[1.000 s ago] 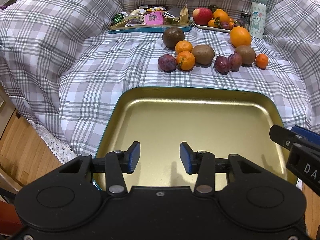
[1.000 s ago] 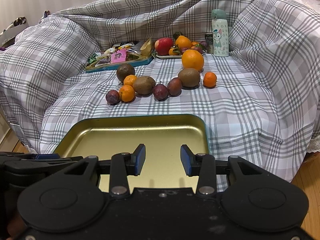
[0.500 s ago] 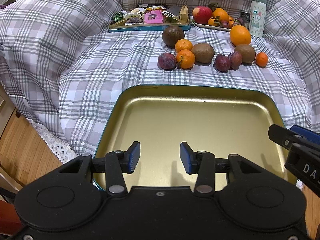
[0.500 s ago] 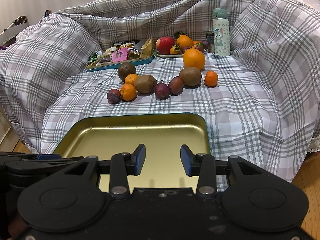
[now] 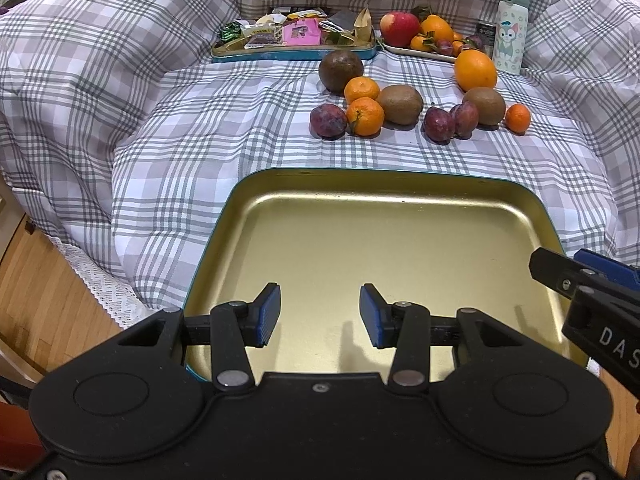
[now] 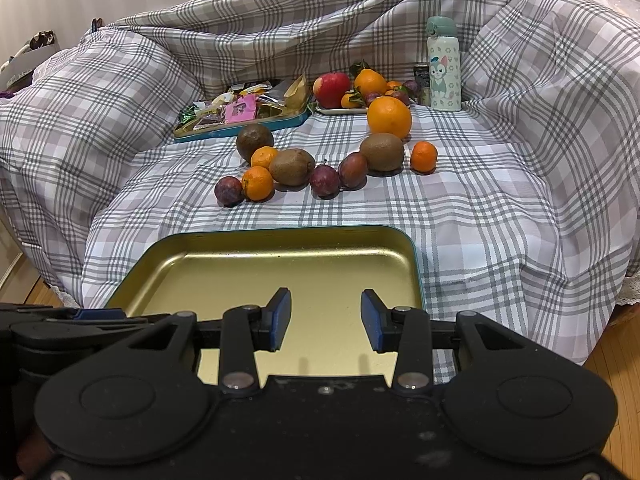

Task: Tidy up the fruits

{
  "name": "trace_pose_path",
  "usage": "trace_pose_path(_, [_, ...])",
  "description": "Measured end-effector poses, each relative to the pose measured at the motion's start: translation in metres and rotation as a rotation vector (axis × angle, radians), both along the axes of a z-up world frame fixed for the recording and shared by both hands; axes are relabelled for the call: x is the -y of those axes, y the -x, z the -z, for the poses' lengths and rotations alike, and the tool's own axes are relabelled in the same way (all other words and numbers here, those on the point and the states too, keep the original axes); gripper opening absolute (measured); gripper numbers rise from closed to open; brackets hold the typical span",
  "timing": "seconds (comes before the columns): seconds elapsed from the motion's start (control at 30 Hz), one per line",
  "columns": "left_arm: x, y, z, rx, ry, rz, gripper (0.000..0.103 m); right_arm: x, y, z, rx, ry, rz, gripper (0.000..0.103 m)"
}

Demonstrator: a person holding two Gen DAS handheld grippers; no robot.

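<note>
An empty gold tray with a teal rim (image 5: 384, 178) (image 6: 280, 232) lies on the checked cloth just in front of both grippers. Beyond it lies a loose row of fruit: plums (image 5: 328, 121) (image 6: 324, 181), mandarins (image 5: 365, 116) (image 6: 258, 183), kiwis (image 5: 400, 99) (image 6: 292, 167), a dark round fruit (image 5: 341, 65) and a big orange (image 5: 475, 70) (image 6: 389, 117). My left gripper (image 5: 319, 316) is open and empty over the tray's near part. My right gripper (image 6: 325, 320) is open and empty over the tray's near right; it also shows in the left wrist view (image 5: 584, 292).
A teal tray of snack packets (image 5: 294, 40) (image 6: 240, 114) and a white plate with an apple and more fruit (image 5: 424, 36) (image 6: 352, 90) stand at the back. A pale bottle (image 5: 510, 28) (image 6: 442, 64) stands back right. Raised cloth folds ring the area. Wooden floor lies below left.
Both grippers have eased slightly forward and up; the fruit sits a little lower in both views. Jaws stay open. Nothing was grasped.
</note>
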State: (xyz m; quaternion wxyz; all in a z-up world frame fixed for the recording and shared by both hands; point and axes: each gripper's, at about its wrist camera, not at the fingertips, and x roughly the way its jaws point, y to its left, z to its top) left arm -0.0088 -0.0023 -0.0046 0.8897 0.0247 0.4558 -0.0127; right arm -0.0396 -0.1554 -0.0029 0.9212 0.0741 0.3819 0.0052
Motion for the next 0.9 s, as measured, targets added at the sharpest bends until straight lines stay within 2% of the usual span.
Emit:
trace_pose_path(0.47, [-0.013,-0.024,-0.013,0.048,0.001,0.036,0.05,0.016,-0.016,-0.007,0.048,0.005,0.043,0.041])
trace_pose_path(0.9, [-0.011,-0.05,-0.012,0.061,-0.005,0.075,0.051,0.029,-0.048,-0.003,0.038,0.007,0.059,0.041])
